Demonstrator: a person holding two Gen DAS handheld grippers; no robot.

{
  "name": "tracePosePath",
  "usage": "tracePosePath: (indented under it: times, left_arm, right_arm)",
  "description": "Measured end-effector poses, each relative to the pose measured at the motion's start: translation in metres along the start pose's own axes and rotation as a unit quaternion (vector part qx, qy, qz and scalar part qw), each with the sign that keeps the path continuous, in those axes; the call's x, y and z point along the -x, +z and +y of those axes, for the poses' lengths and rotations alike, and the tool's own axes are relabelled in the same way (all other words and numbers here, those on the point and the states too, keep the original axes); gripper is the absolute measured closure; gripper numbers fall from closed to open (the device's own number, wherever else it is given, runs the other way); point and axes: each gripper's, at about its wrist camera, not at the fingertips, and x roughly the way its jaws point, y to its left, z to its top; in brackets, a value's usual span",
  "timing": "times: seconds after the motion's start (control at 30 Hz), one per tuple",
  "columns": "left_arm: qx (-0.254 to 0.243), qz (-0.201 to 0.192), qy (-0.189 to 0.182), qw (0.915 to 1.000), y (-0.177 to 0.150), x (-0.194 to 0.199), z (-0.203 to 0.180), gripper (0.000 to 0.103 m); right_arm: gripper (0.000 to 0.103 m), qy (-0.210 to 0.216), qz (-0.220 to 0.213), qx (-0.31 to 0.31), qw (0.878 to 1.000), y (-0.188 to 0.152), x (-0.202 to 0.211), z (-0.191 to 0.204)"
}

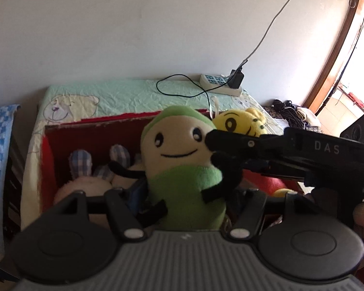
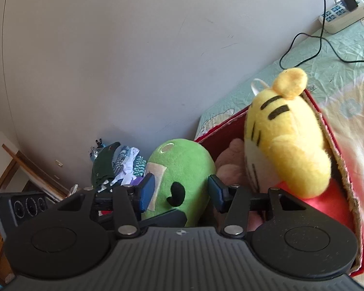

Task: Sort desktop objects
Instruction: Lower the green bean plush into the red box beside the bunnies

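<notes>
A green plush with a cream smiling face (image 1: 182, 160) stands upright over the red cardboard box (image 1: 97, 123). My left gripper (image 1: 189, 194) is shut on its lower body. My right gripper (image 1: 212, 150) reaches in from the right, its two fingertips against the side of the plush's head. In the right wrist view the plush (image 2: 182, 169) shows from behind between the blue pads of the right gripper (image 2: 180, 189), which stand apart with no squeeze visible. A yellow tiger plush (image 2: 286, 133) leans in the box (image 2: 327, 126) on the right.
Inside the box lies a toy with plaid ears (image 1: 80, 162) and something red. A power strip (image 1: 220, 84) with a charger and black cable sits on the bear-print cloth (image 1: 123, 92) by the wall. Clothes (image 2: 119, 162) are piled at the left.
</notes>
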Motion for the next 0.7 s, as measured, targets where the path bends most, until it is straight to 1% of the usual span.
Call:
tracePosePath:
  times: [0.07,0.13,0.2,0.3,0.37,0.43,0.5,0.6,0.67,0.7]
  left_arm:
    - [-0.007,0.000,-0.006,1.0000,-0.003,0.002,-0.004,0.035]
    - [-0.014,-0.001,-0.012,0.9998,-0.005,0.006,-0.007,0.035]
    - [-0.010,0.004,-0.020,0.9997,-0.007,0.008,-0.009,0.032]
    - [-0.017,0.009,-0.035,0.9992,-0.013,0.010,-0.014,0.032]
    - [-0.036,0.008,-0.027,0.9990,-0.017,0.010,-0.021,0.032]
    - [-0.049,0.007,-0.015,0.9987,-0.018,0.007,-0.024,0.031]
    - [-0.041,0.008,-0.012,0.9990,-0.016,0.004,-0.020,0.031]
    - [-0.022,0.013,-0.015,0.9996,-0.011,0.004,-0.012,0.031]
    - [-0.011,0.014,-0.022,0.9996,-0.009,0.007,-0.008,0.034]
    - [-0.009,0.010,-0.020,0.9997,-0.009,0.010,-0.008,0.034]
  right_arm:
    - [0.053,-0.021,-0.008,0.009,1.000,-0.002,-0.006,0.002]
    - [0.054,-0.027,-0.011,0.011,1.000,-0.002,-0.002,0.004]
    - [0.055,-0.041,-0.013,0.031,0.999,-0.003,0.001,0.008]
    - [0.058,-0.054,0.005,0.061,0.997,-0.005,0.003,0.015]
    - [0.058,-0.070,0.014,0.068,0.995,-0.007,0.005,0.011]
    - [0.058,-0.071,0.020,0.060,0.995,-0.007,0.006,0.005]
    - [0.058,-0.077,0.020,0.062,0.995,-0.009,-0.004,0.005]
    - [0.058,-0.095,0.016,0.094,0.991,-0.011,-0.018,0.011]
    - [0.058,-0.094,0.014,0.094,0.991,-0.009,-0.024,0.009]
    - [0.058,-0.096,0.012,0.093,0.991,-0.008,-0.024,0.009]
